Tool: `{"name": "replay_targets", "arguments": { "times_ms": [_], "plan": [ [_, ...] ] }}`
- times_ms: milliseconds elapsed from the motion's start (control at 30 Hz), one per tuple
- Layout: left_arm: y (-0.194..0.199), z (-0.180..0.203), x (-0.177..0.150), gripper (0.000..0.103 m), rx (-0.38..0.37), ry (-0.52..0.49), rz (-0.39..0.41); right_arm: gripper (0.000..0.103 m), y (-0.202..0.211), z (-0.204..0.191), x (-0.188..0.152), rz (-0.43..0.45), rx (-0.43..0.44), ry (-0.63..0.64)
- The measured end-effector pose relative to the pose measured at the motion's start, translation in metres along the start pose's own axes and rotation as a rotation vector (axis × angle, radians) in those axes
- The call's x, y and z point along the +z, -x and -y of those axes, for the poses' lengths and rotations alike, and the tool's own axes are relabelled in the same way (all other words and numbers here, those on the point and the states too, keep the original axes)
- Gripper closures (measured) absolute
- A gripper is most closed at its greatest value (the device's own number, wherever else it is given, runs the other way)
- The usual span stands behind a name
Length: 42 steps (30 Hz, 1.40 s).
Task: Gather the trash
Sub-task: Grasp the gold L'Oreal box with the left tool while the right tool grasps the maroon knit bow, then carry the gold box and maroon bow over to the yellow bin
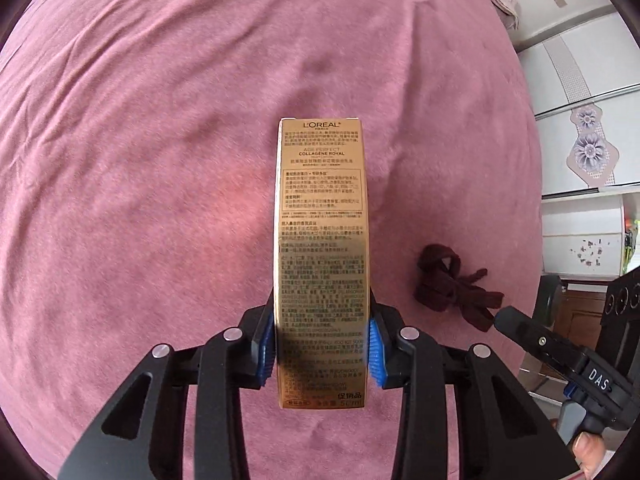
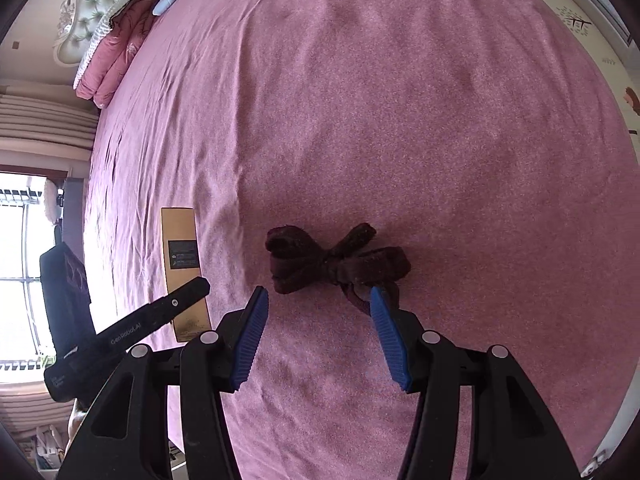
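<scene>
A: Box (image 1: 320,256) first, in the left wrist view: a tall gold carton, printed with small text, clamped between the blue pads (image 1: 375,350) of the left hand-held gripper (image 1: 322,352). Both pads press its long sides near the lower end.

B: Where does it sit?

A: Over the pink bed (image 1: 140,160), its far end pointing away from the camera. Whether that end rests on the cover I cannot tell. To the right lies a dark maroon cloth (image 1: 452,284), knotted and crumpled, on the bed. One finger of the right hand-held gripper (image 1: 532,336) comes in from the lower right edge, its tip just beside the cloth, and a fingertip of the person (image 1: 588,450) shows at the handle.

B: And the right wrist view?

A: Here the right hand-held gripper (image 2: 318,300) stands part open, nothing gripped. The cloth (image 2: 336,258) lies just ahead of the pads; the right pad (image 2: 388,336) overlaps its near loop, the left pad is apart from it. The box (image 2: 182,268) shows at the left, with a black finger of the left hand-held gripper (image 2: 176,304) across it. Pillows (image 2: 116,60) and a tufted headboard (image 2: 100,4) sit at the far left corner of the bed (image 2: 440,120).
</scene>
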<state>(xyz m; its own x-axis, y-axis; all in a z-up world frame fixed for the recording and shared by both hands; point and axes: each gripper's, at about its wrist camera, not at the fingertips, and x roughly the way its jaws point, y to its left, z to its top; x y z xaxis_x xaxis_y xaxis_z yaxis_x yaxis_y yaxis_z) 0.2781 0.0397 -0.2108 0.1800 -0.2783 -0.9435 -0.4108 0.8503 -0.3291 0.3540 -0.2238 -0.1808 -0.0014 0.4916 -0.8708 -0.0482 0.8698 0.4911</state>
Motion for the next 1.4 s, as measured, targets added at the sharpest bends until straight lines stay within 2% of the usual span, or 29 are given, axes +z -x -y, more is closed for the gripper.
{"name": "replay_targets", "arguments": {
  "times_ms": [100, 267, 333, 367, 400, 500, 733, 967, 1400],
  "plan": [
    [-0.005, 0.016, -0.014, 0.067, -0.022, -0.003, -0.02, 0.049, -0.003, 0.005, 0.002, 0.007, -0.034, 0.012],
    [-0.013, 0.032, -0.015, 0.066, -0.026, -0.053, -0.048, 0.048, -0.018, 0.012, 0.008, -0.013, -0.047, -0.005],
    [-0.016, 0.036, -0.014, 0.067, -0.017, -0.071, -0.051, 0.058, -0.026, 0.011, 0.008, -0.04, -0.042, -0.01],
    [-0.02, 0.039, -0.014, 0.066, -0.014, -0.075, -0.053, 0.074, -0.029, 0.01, 0.008, -0.052, -0.035, -0.007],
    [-0.022, 0.04, -0.014, 0.067, -0.011, -0.077, -0.056, 0.086, -0.031, 0.005, 0.007, -0.056, -0.032, 0.0],
    [-0.026, 0.051, -0.014, 0.067, -0.011, -0.087, -0.066, 0.09, -0.027, -0.003, 0.002, -0.04, -0.02, 0.023],
    [-0.019, 0.054, -0.034, 0.067, -0.015, -0.12, -0.086, 0.091, -0.005, -0.001, -0.02, -0.025, 0.03, -0.002],
    [0.008, 0.063, -0.061, 0.067, -0.014, -0.154, -0.086, 0.091, 0.031, 0.002, -0.055, -0.015, 0.055, -0.009],
    [0.061, 0.107, -0.162, 0.066, -0.022, -0.317, -0.075, 0.091, 0.113, 0.028, -0.15, 0.093, 0.089, -0.059]
  ]
}}
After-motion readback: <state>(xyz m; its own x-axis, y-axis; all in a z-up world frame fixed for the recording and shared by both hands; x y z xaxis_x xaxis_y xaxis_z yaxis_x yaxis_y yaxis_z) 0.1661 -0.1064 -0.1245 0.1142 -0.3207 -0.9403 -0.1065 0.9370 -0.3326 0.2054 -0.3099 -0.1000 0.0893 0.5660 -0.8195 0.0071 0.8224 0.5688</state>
